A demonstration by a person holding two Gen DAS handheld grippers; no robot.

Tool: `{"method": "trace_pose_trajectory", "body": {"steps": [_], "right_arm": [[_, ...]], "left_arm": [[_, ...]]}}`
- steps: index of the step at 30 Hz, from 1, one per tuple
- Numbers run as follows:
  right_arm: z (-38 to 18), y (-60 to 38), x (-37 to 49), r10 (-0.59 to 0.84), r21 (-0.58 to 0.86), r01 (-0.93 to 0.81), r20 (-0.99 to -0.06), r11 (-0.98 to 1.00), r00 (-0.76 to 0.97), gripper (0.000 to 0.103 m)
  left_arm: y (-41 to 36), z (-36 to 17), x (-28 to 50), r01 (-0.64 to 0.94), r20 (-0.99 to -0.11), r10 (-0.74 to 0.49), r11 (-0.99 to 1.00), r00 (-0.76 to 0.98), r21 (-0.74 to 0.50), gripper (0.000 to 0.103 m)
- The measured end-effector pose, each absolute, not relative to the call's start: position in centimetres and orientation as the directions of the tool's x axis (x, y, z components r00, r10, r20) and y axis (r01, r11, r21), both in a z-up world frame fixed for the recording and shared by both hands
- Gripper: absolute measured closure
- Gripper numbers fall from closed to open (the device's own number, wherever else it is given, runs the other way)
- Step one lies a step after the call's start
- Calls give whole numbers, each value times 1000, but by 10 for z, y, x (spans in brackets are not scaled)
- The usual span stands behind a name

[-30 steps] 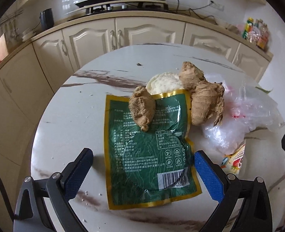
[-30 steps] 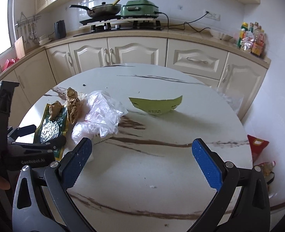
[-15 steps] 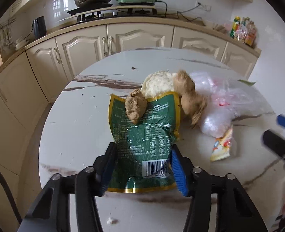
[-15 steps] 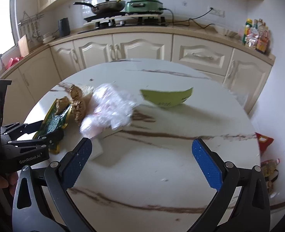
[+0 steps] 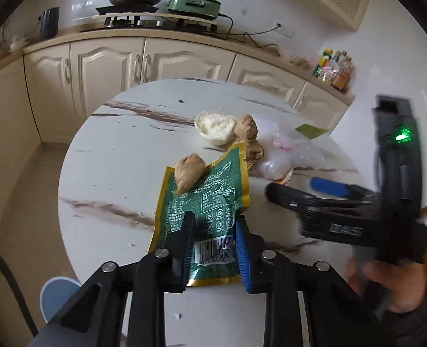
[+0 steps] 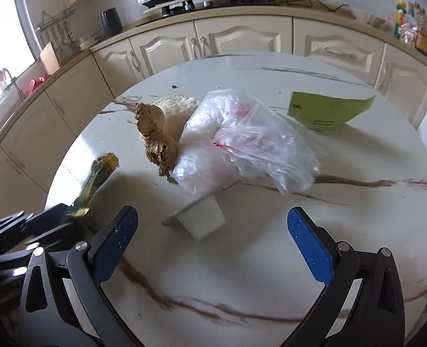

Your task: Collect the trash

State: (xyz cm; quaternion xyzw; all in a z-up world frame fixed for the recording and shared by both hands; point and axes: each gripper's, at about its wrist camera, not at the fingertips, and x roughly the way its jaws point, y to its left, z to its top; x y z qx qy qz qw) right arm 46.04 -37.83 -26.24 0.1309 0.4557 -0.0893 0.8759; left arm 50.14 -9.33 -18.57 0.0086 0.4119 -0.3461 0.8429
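My left gripper is shut on the barcode end of a green and gold snack wrapper, lifted off the round marble table. A small ginger piece rests on the wrapper's far end. A larger ginger root, a white bun and a crumpled clear plastic bag lie behind it. My right gripper is open and empty, just before a small white wrapper; it also shows in the left wrist view. The held wrapper shows edge-on in the right wrist view.
A light green paper piece lies at the table's far right. Cream cabinets and a counter with a stove, pan and green cooker curve behind the table. Bottles stand on the counter's right end.
My left gripper has closed on the green wrapper and lifted it, pulling it back; the small ginger rides on it. My right gripper has moved left toward the plastic bag and white wrapper.
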Motion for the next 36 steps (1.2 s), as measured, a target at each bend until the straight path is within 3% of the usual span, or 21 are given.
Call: {"method": "trace_pose_trajectory", "body": {"steps": [4,9,10,11,24,29,33,36], "right_arm": [[-267,-378,465,-86,96,294,-831,951,550,18],[-266,-372,464,-171,-23,275,-831,961,529,64],[-266,-373,462,-158,-12,267,-830,964,535,67],[-265,-375,460,-156,-12,262,-831,965,534,77],[-241,-394,405,-118,77,281,-780,957,615,81],[-221,-398,386,-124,94,289,-747,953,653,81],[-214,-384,380,-78,115,239,-738,964,670,81],[-219,-371,381,-39,132,204,-745,970,666,81]], "left_arm": [[-94,-191,498,601,-699,-570,760,433,-247,81],[-80,-192,502,589,-685,-599,751,415,-300,81],[-76,-190,505,588,-682,-604,748,412,-307,82],[-72,-187,506,584,-679,-607,748,412,-315,83],[-55,-180,499,577,-597,-748,634,290,-514,95],[-63,-175,488,590,-595,-750,629,289,-506,98],[-74,-170,478,596,-654,-665,704,362,-386,98],[-75,-170,474,589,-660,-658,711,364,-384,98]]}}
